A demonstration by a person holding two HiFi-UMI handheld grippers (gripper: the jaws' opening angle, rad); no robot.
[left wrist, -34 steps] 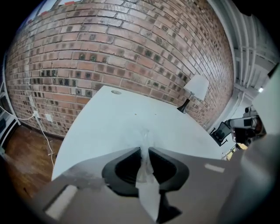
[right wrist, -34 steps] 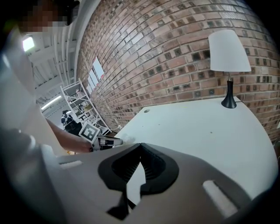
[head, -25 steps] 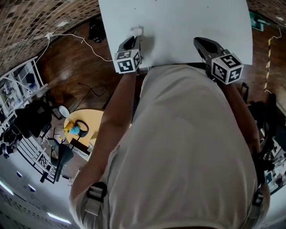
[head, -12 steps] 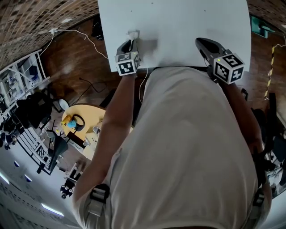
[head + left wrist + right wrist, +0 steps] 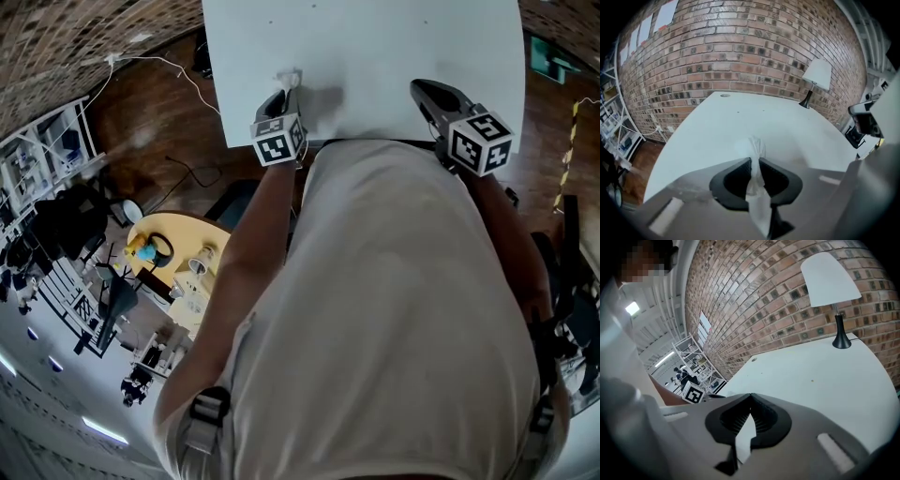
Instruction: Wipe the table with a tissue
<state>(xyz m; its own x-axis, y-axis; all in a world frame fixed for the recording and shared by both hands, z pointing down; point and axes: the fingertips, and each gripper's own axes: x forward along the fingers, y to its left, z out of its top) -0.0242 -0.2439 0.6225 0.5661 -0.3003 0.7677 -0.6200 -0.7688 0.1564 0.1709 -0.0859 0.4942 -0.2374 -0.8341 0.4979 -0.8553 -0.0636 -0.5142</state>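
The worktop (image 5: 375, 56) is plain white, and the tissue (image 5: 757, 147) on it is white as well. The left gripper (image 5: 754, 160) has a grey body and black ribbed fingers (image 5: 733, 178); the right gripper (image 5: 751, 397) has the same colours. Each carries a cube (image 5: 278, 142) patterned with black-and-white square markers. The wall (image 5: 740, 51) at the far side is red-brown brick with pale mortar lines. The lamp (image 5: 833, 287) has a white shade on a black stem. The floor (image 5: 150, 131) is dark brown wood, the person's shirt (image 5: 394, 319) is pale beige, and the round table (image 5: 183, 234) at the left is yellow.
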